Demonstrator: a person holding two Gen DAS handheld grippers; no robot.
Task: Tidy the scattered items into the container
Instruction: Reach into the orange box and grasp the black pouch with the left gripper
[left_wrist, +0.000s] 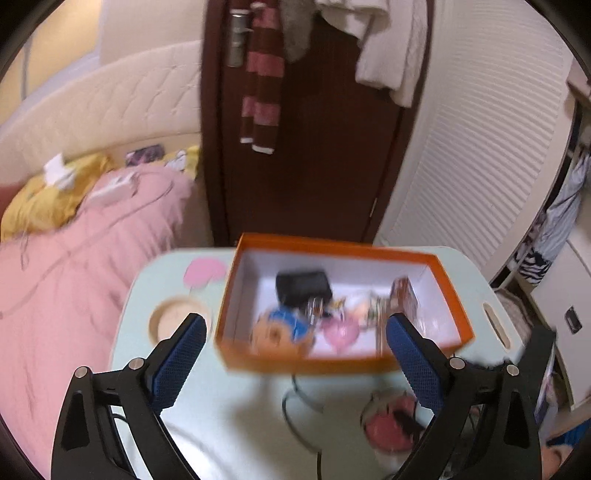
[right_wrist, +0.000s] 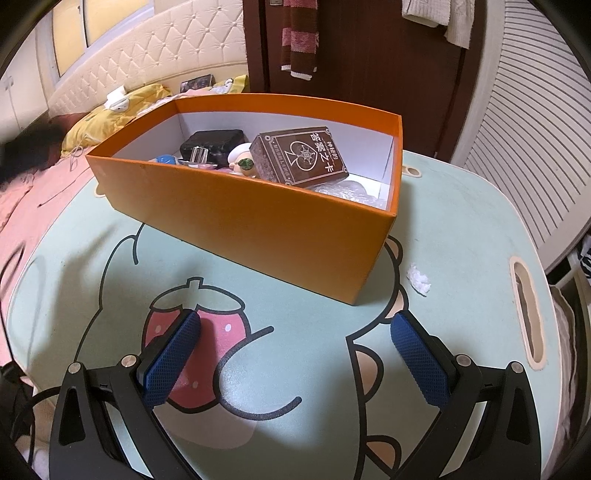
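An orange box with a white inside stands on the mint-green table. In it lie a brown card box, a black case, a small white figure and bubble wrap. A crumpled white scrap lies on the table right of the box. My right gripper hovers open and empty over the strawberry print, short of the box. The left wrist view is blurred. My left gripper is open and empty above the orange box's near wall, tilted down at the black case and a blue-and-orange toy.
A bed with a pink blanket and yellow pillow lies left of the table. Behind stand a brown door with a hanging scarf and a white louvred panel. The table has a round wooden recess and a slot handle.
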